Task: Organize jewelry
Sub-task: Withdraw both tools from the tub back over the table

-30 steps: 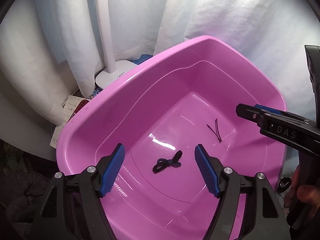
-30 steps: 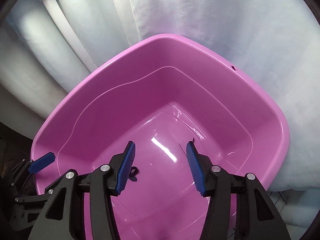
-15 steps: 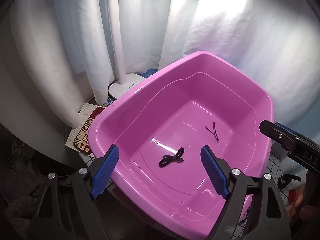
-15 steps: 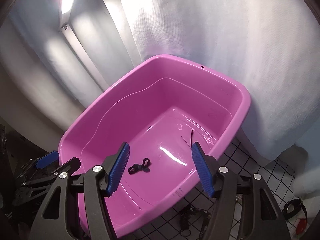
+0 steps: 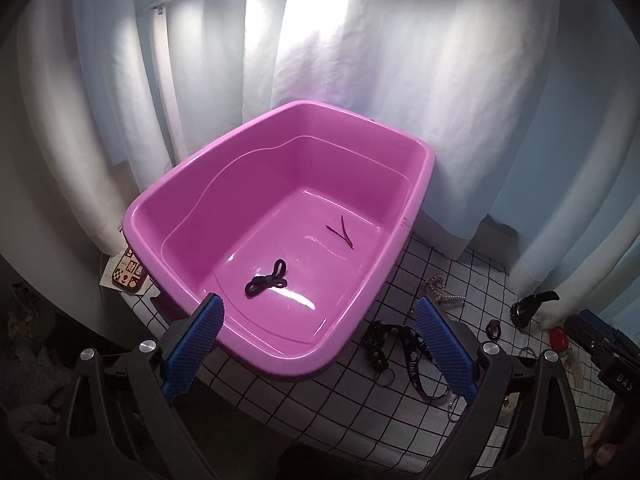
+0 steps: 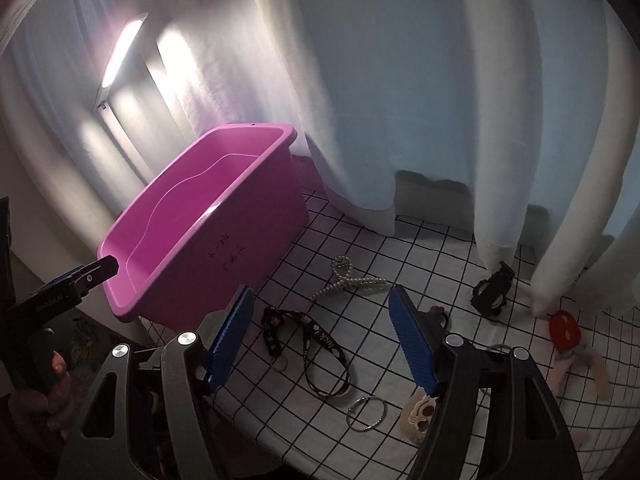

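Left claw point(image 5: 320, 344) opening wide, empty; right claw point(image 6: 320, 344) opening, empty.

The tub point(image 5: 280, 344) is a bright pink-magenta, holding a black knotted cord point(image 5: 267, 279) and a dark purple V-shaped hairpin point(image 5: 342, 232). The bench point(image 6: 420, 248) wears a white cloth ruled with a thin black grid, and on it lie a pearl-white hair claw point(image 6: 348, 278), a black lanyard point(image 6: 316, 344) with pale print, a silver ring point(image 6: 366, 413) and a red charm point(image 6: 564, 328). Each hand-held gripper, left point(image 5: 320, 352) and right point(image 6: 320, 344), is black with ribbed blue pads, against white curtains point(image 6: 400, 80).
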The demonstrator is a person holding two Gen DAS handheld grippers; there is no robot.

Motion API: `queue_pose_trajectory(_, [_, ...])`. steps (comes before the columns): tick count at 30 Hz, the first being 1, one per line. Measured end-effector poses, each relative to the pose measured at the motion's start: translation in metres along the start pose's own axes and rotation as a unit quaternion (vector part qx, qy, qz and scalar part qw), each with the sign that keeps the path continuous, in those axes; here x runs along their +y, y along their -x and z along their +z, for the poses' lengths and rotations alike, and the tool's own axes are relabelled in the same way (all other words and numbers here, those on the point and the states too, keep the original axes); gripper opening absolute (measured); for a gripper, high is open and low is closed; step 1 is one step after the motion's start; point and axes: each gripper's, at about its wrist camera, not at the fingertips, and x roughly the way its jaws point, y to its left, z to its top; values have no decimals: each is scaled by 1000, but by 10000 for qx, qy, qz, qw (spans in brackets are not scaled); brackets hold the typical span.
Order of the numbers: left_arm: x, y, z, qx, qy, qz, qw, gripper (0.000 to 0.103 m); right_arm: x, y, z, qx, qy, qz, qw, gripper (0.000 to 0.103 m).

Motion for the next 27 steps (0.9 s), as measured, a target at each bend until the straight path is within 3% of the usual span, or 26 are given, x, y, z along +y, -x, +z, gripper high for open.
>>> queue_pose_trajectory(7, [-61,14,-56,75,-501,-454,9977,96,-98,61,-82,-95,-808,-704,9942,67])
queue_pose_trajectory(13, [-105,6,-113,404,-820,-654,9937,96,-139,83,-133,-93,-1204,-818,9893,67])
queue_pose_trajectory(18, [-124,0,-139,605,-1029,-678,9905,96,-152,85,-150,-52,-1273,-866,9881,67])
queue_pose_trajectory(27, [-149,-34,-150,720,-1177,-999,9854,96,-166,69,-151,-51,-1301,-1182,9844,67])
